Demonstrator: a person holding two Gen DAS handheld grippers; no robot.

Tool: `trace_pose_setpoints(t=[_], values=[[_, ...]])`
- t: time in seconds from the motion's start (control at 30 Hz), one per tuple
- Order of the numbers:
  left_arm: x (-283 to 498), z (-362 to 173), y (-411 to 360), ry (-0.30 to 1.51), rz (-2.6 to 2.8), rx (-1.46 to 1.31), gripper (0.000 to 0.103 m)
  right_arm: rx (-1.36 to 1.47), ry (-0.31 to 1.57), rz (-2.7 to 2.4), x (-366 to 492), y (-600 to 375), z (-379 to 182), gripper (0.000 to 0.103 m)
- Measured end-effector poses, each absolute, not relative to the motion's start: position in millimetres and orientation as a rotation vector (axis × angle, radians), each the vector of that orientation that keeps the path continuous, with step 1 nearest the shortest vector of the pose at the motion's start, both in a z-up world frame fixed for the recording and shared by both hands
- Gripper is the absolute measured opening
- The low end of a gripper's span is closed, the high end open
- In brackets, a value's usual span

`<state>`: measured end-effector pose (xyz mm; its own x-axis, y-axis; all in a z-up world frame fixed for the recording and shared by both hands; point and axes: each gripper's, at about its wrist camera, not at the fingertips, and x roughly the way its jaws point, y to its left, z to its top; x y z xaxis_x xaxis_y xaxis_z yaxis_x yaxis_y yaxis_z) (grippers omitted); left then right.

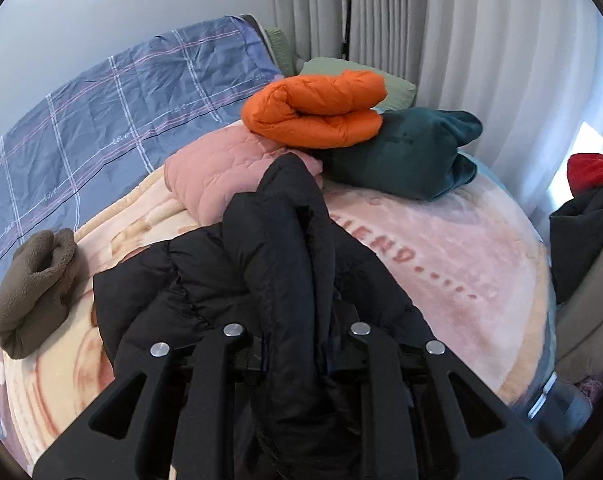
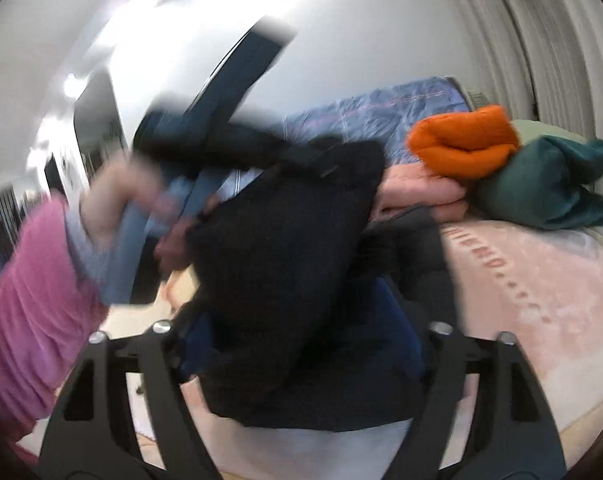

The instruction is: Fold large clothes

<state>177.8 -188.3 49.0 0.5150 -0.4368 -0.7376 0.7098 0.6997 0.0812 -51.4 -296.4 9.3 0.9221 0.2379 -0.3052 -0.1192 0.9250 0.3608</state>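
Note:
A black puffer jacket [image 1: 237, 280] lies bunched on the pink blanket [image 1: 441, 264] of the bed. My left gripper [image 1: 297, 304] is shut on a thick fold of the jacket, which hides its fingertips. In the right wrist view the jacket [image 2: 285, 248] hangs lifted and blurred in front of my right gripper [image 2: 301, 320]. The jacket covers that gripper's fingertips, so its grip does not show. The left hand-held gripper [image 2: 205, 136] and a pink-sleeved arm [image 2: 33, 288] show blurred at the left.
Folded clothes are stacked at the back: an orange jacket [image 1: 317, 112], a dark green garment [image 1: 413, 152] and a pink quilted one [image 1: 229, 172]. A brown fleece [image 1: 33, 292] lies at the left. A blue plaid sheet [image 1: 113, 112] is behind. Clothes sit on a chair [image 1: 585, 240] at the right.

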Motion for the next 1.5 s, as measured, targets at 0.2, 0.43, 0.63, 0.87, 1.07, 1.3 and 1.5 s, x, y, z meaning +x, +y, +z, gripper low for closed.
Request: trace_pose_setpoints(t=[0.2, 0.43, 0.63, 0.87, 1.07, 1.3, 1.5], values=[[172, 63, -162, 0.703, -0.711, 0.325, 0.018, 0.620, 0.540, 0.304, 0, -374, -19, 0.082], [173, 77, -104, 0.687, -0.682, 0.198, 0.018, 0.739, 0.587, 0.391, 47, -415, -29, 0.082], [160, 93, -74, 0.632, -0.698, 0.098, 0.018, 0.574, 0.843, 0.195, 128, -398, -57, 0.035], [138, 96, -45, 0.579, -0.698, 0.013, 0.018, 0.292, 1.005, 0.153, 204, -329, -68, 0.018], [163, 90, -83, 0.648, -0.671, 0.047, 0.018, 0.300, 0.978, 0.142, 189, -327, -75, 0.021], [215, 46, -174, 0.826, -0.583, 0.150, 0.019, 0.480, 0.849, 0.036, 118, -402, -45, 0.053], [233, 3, -222, 0.906, -0.545, 0.212, 0.023, 0.584, 0.675, 0.211, 30, -417, -10, 0.068]])
